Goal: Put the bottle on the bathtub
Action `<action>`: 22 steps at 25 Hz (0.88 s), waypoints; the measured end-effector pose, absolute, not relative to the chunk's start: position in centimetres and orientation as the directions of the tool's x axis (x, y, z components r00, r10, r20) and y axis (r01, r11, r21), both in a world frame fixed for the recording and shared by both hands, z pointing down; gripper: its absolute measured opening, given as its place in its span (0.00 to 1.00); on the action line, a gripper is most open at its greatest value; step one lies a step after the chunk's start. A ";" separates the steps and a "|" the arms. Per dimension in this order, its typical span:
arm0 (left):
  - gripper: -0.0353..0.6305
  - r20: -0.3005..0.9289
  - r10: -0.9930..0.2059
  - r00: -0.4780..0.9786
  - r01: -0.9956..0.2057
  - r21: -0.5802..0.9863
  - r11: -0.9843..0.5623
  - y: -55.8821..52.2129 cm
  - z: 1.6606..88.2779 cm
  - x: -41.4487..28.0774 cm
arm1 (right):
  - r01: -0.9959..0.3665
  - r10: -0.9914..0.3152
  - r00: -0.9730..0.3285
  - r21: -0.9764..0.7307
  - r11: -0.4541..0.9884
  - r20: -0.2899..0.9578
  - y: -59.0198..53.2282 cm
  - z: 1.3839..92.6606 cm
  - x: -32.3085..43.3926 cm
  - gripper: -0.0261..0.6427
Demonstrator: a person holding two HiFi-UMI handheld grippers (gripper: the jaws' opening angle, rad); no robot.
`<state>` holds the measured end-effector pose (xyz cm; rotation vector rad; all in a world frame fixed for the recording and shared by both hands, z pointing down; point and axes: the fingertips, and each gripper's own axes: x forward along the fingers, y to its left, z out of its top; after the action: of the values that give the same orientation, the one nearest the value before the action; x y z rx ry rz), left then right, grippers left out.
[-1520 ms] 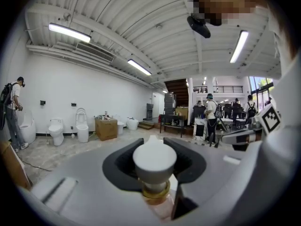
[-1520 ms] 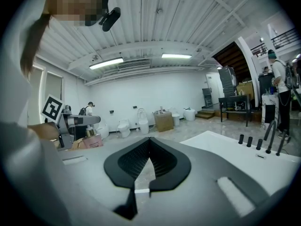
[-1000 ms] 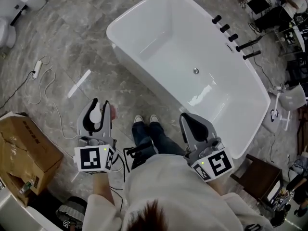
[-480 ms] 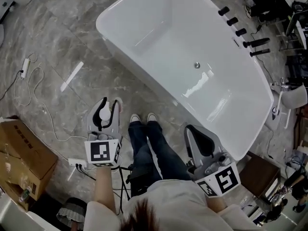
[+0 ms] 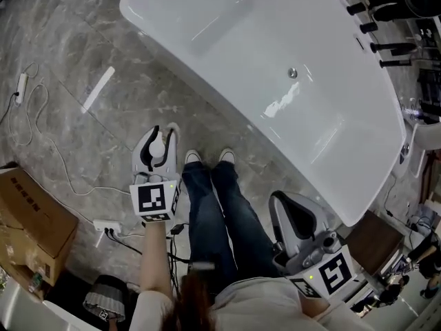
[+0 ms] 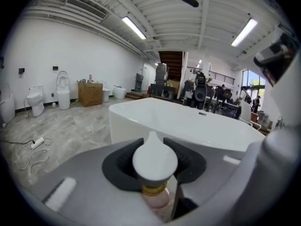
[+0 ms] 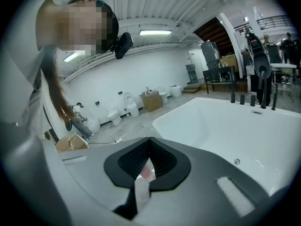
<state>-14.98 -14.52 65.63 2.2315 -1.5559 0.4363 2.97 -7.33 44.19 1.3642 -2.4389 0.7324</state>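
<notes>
The bottle (image 6: 155, 163) is sitting clamped between the left gripper (image 6: 153, 145)'s jaws, off the bathtub (image 6: 188, 126), which is lying ahead of it at 12 o'clock. The left gripper view is showing what the head view is not: a rounded white cap tapering to a point, a gold collar (image 6: 154, 190) under it, and a pale pink body (image 6: 157, 200) below the pads. From the head view only the white cap of the bottle (image 5: 158, 143) is showing, inside the left gripper (image 5: 160, 131), which is hanging over the marble floor (image 5: 83, 54) at about 10 o'clock from the person's white shoes (image 5: 207, 158). The bathtub (image 5: 207, 19) is stretching from 12 to 3 o'clock in that view, apart from the bottle. The right gripper (image 5: 289, 200) is hovering beside the tub's near wall at 5 o'clock; in its own view the right gripper (image 7: 149, 139) is keeping its jaws together at the tips, gripping nothing, with the bathtub (image 7: 244, 131) opening at 3 o'clock.
</notes>
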 end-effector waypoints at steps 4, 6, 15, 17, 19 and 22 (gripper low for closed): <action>0.32 0.482 -0.816 0.319 -0.947 0.136 -0.290 -14.6 70.3 -14.5 | -0.841 -0.710 -0.541 -0.306 0.446 0.451 -7.6 47.1 3.3 0.04; 0.32 0.491 -0.816 0.306 -0.952 0.139 -0.273 -14.6 72.7 -14.3 | -0.841 -0.708 -0.541 -0.302 0.450 0.454 -7.8 48.5 3.7 0.04; 0.32 0.560 -0.782 0.274 -0.962 0.144 -0.234 -16.0 84.4 -12.7 | -0.847 -0.696 -0.531 -0.276 0.455 0.483 -9.7 54.3 5.3 0.04; 0.32 0.576 -0.770 0.275 -0.961 0.140 -0.238 -16.4 87.0 -12.0 | -0.849 -0.695 -0.527 -0.269 0.454 0.490 -10.2 55.6 5.7 0.04; 0.32 0.593 -0.757 0.274 -0.961 0.136 -0.241 -16.8 89.5 -11.6 | -0.853 -0.694 -0.521 -0.266 0.449 0.498 -10.5 56.8 6.0 0.04; 0.32 0.620 -0.738 0.267 -0.963 0.139 -0.232 -17.4 92.9 -11.1 | -0.858 -0.690 -0.511 -0.261 0.441 0.513 -10.8 58.3 6.4 0.04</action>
<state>-11.14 -17.39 92.92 2.0445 -1.5308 0.5952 6.42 -10.83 58.33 1.3230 -2.3672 0.7135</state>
